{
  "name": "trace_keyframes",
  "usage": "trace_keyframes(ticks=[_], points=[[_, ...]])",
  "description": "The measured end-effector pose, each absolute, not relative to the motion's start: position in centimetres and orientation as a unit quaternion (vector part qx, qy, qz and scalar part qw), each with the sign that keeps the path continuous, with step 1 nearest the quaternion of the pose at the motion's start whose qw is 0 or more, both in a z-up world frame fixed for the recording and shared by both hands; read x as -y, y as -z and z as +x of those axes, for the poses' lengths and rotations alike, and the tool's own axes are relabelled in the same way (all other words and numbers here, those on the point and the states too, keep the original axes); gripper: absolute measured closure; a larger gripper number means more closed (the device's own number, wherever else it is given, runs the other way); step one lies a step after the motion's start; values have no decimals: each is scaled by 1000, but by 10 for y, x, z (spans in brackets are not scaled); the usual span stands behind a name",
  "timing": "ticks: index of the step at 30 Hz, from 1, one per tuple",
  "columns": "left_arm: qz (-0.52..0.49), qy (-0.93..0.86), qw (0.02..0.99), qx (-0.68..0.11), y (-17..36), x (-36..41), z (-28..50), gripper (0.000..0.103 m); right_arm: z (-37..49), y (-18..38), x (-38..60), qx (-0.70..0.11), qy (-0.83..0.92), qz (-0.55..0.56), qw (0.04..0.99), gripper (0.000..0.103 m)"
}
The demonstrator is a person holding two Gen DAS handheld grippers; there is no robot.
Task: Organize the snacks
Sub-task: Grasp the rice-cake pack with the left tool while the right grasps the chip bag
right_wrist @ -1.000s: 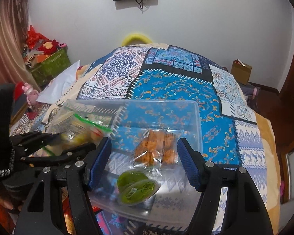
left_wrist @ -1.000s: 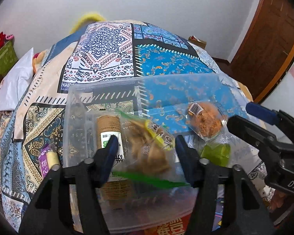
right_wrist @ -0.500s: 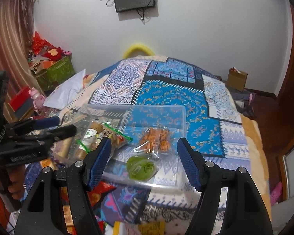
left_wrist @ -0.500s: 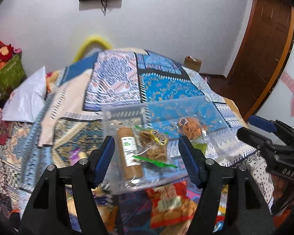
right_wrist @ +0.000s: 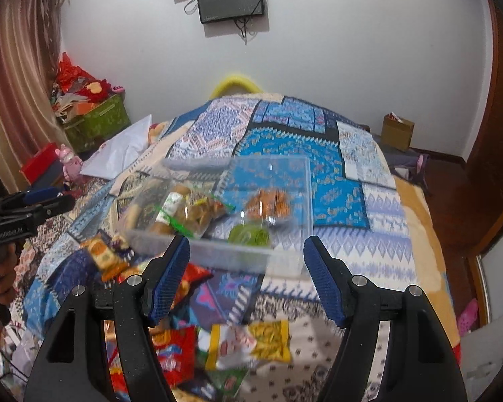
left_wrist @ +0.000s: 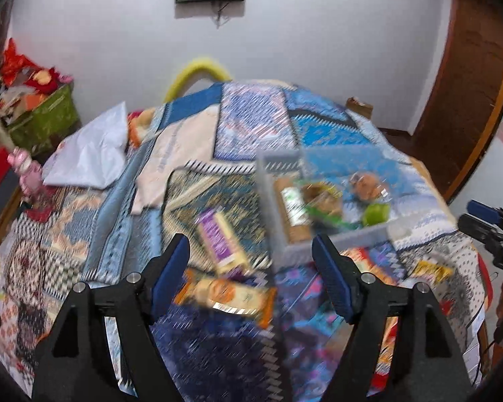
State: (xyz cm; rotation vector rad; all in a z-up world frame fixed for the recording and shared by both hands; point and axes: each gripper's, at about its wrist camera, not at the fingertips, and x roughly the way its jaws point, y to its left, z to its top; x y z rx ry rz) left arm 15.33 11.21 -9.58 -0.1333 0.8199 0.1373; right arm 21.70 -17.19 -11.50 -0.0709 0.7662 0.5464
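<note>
1. A person's hand [right_wrist: 3,268] at the far left holds the handle of the left gripper [left_wrist: 251,276].
2. The left gripper's jaws have just been opening. They stand wide apart with nothing between them.
3. A purple and yellow snack bar [left_wrist: 218,238] lies on the bed [right_wrist: 379,234], left of the clear box [right_wrist: 285,174].
4. An orange snack pack [left_wrist: 224,293] lies on the bed too, nearer the camera than the clear box.
5. The clear box sits on the bed's blue quilt. It is the main spot for the snacks.
6. Inside the clear box, at its left side, is a brown cookie roll [right_wrist: 169,209]. Next comes a bag with a green strip [right_wrist: 201,212].
7. At the right side of the clear box are an orange snack bag [right_wrist: 268,202] and a green cup [right_wrist: 249,234].
8. Below the clear box, red and yellow snack bags [right_wrist: 248,343] lie in a pile on the bed.
9. The right gripper [right_wrist: 248,279] is open and empty, near the front wall of the clear box.
</note>
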Motion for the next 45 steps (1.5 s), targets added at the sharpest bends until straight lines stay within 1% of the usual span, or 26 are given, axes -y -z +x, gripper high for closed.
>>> trace_keyframes(ticks=[7, 14, 20, 23, 27, 33, 34, 36, 37, 39, 40, 45], points=[[-95, -90, 885, -448, 145, -134, 138, 28, 206, 149, 183, -409, -251, -25, 877, 35], [-102, -74, 865, -486, 188, -124, 146, 28, 198, 177, 193, -443, -234, -21, 865, 35], [-110, -61, 858, -499, 205, -114, 154, 28, 197, 195, 193, -464, -239, -13, 853, 35], [-132, -69, 854, -499, 209, -122, 160, 28, 198, 203, 192, -473, -243, -8, 847, 35], [-156, -76, 851, -496, 210, -130, 170, 28, 201, 207, 191, -475, -249, 5, 844, 35], [-155, -90, 849, -496, 217, -131, 181, 28, 205, 211, 190, -473, -257, 11, 843, 36], [-151, -97, 848, -498, 219, -130, 183, 30, 205, 210, 189, -470, -259, 9, 843, 41], [-136, -107, 851, -495, 223, -127, 185, 41, 203, 209, 187, -466, -259, 5, 846, 48], [-125, -112, 853, -494, 225, -124, 184, 47, 203, 208, 187, -462, -258, 2, 848, 50], [-118, -112, 859, -485, 226, -122, 180, 52, 202, 207, 187, -458, -257, 1, 851, 51], [-118, -112, 860, -483, 226, -123, 178, 58, 203, 207, 187, -457, -257, 1, 851, 52], [-113, -103, 865, -478, 223, -121, 164, 62, 202, 204, 190, -448, -256, 6, 857, 56]])
